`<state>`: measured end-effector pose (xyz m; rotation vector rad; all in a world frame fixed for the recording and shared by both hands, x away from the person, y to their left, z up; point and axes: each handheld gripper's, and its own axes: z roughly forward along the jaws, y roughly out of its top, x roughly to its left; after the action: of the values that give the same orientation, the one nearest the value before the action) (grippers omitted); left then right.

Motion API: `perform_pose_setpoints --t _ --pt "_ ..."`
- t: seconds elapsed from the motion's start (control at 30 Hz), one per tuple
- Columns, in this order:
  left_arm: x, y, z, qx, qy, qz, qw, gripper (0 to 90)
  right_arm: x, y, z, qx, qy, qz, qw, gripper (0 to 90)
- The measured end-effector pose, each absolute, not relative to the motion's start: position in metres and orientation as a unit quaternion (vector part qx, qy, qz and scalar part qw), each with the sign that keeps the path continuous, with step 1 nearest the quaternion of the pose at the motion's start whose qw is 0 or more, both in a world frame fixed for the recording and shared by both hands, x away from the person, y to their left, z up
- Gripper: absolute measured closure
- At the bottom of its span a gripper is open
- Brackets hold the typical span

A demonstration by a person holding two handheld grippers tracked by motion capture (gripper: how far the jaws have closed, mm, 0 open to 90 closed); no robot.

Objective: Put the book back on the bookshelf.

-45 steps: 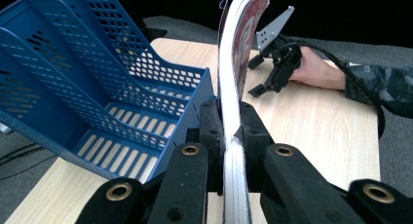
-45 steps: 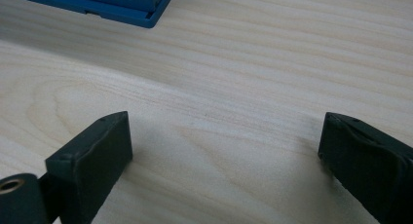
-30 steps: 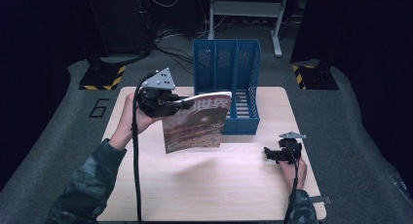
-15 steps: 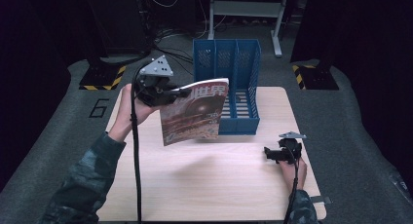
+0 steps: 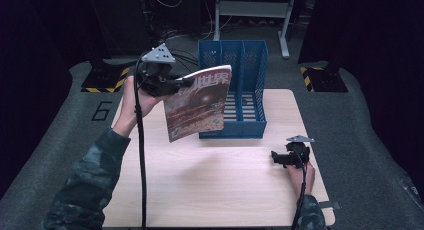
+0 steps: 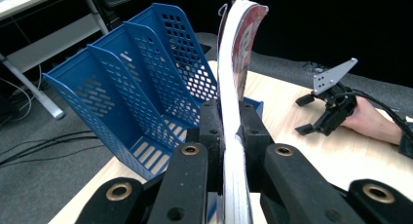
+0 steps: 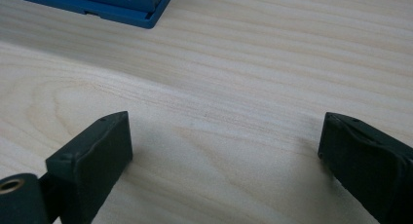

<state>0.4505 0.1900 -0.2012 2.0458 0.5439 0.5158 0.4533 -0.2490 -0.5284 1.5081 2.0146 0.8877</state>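
My left gripper [image 5: 184,82] is shut on the upper left edge of a magazine [image 5: 197,104] with a reddish-brown cover and white characters, held in the air in front of the blue file rack [image 5: 245,85]. In the left gripper view the jaws pinch the magazine [image 6: 234,87] by its spine edge, and it curves upward beside the blue file rack [image 6: 131,83]. My right gripper [image 5: 276,157] rests on the table near the front right, open with nothing between its jaws. In its own view the right gripper [image 7: 224,151] shows bare wood between wide jaws.
The light wooden table [image 5: 225,190] sits on a grey floor mat. The rack has several upright perforated dividers and stands at the back centre. A metal desk frame [image 5: 250,10] and cables lie behind it. The rack's base corner [image 7: 146,14] lies ahead of my right gripper.
My left gripper has lifted the magazine and carried it up and back, closer to the rack's top edge. The right gripper has stayed where it was.
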Motion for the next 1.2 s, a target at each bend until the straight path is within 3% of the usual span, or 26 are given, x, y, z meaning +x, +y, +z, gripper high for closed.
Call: perform_pose_setpoints --t 1.2 --pt "0.516 0.188 -0.191 0.771 0.374 0.226 0.464 84.1 0.453 -0.249 -0.529 0.55 0.732 0.325 0.235 5.4"
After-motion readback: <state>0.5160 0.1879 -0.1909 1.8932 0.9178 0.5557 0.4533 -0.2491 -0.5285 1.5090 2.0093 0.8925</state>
